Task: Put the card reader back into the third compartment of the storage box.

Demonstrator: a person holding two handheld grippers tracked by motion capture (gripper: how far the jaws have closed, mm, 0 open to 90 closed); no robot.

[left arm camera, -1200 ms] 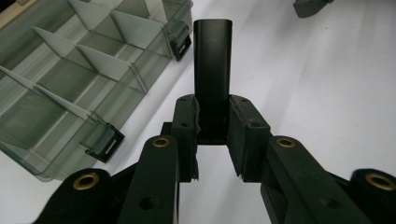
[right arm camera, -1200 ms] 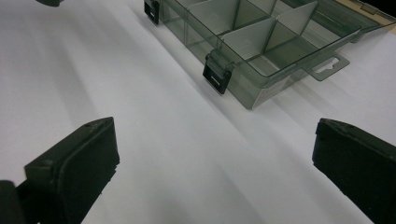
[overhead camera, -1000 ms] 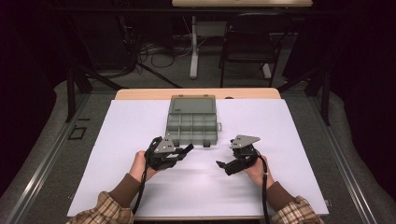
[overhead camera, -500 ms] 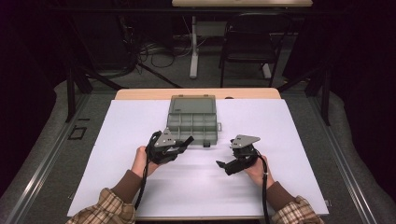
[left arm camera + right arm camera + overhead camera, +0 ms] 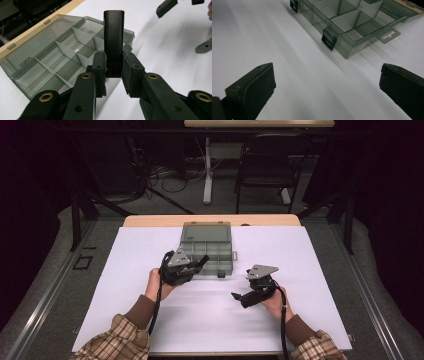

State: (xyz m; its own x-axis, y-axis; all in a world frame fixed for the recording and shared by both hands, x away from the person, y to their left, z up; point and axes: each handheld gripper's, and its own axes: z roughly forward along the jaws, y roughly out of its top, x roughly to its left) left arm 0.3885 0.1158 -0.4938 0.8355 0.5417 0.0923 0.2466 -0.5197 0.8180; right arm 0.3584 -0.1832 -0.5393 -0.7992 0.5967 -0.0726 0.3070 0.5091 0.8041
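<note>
A smoky clear compartment box lies on the white sheet with its lid folded back toward the far edge. White dividers split the box into several empty cells. My left gripper hangs at the box's near left corner, shut on a black rectangular bar. The bar stands up from between the jaws of the left gripper and reaches over the box's near rim. My right gripper stays low over the sheet, right of the box and nearer the person. In its own view the right gripper is open and holds nothing, with the box ahead of it.
Two black latches hang on the box's front wall. The white sheet covers the table, with a wooden strip at the far edge. Beyond the table are a dark chair, cables and table legs.
My left gripper has moved forward with the black bar, from the bare sheet up to the box's near rim. The right gripper has hardly shifted.
</note>
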